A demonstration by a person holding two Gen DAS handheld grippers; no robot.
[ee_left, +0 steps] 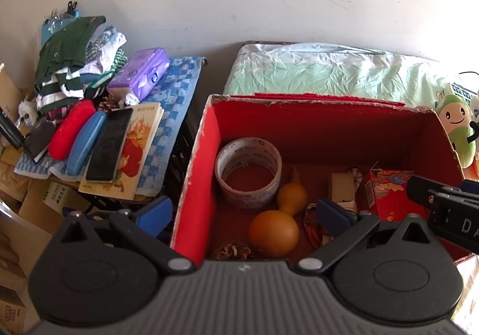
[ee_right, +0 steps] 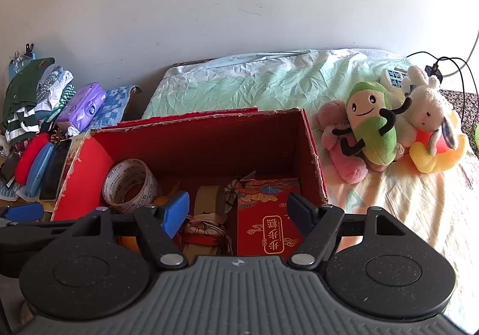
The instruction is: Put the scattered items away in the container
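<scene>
**Bedside clutter with a red box lying between two spread grippers**

Pale wall and a wrinkled green-and-white bedsheet (ee_right: 269, 77) are forming the background. A red cardboard box (ee_left: 329, 128) is sitting open at the centre of both views. Inside it, a roll of printed packing tape (ee_left: 248, 173) is lying toward 10 o'clock, a gourd (ee_left: 278, 221) is resting just beside the tape at 6 o'clock, a pine cone (ee_left: 233, 249) is showing at the near wall, and a red gift carton (ee_right: 269, 215) is standing toward 4 o'clock. The left gripper (ee_left: 251, 209) is hovering over the box's near left corner, its jaws spread wide and holding nothing. The right gripper (ee_right: 238, 212) is hovering over the box's near right part, jaws likewise spread and empty.

At 9 o'clock, outside the box, scattered items are lying on a blue checked towel (ee_left: 176, 95): a red glasses case (ee_left: 70, 128), a blue glasses case (ee_left: 85, 146), a black phone (ee_left: 109, 144) on a book (ee_left: 140, 143), and a purple tissue pack (ee_left: 140, 72). Folded clothes (ee_left: 69, 59) are piling up behind them. At 2 o'clock, a green plush toy (ee_right: 371, 125) and a white rabbit plush (ee_right: 428, 107) are leaning together on the bed.
</scene>
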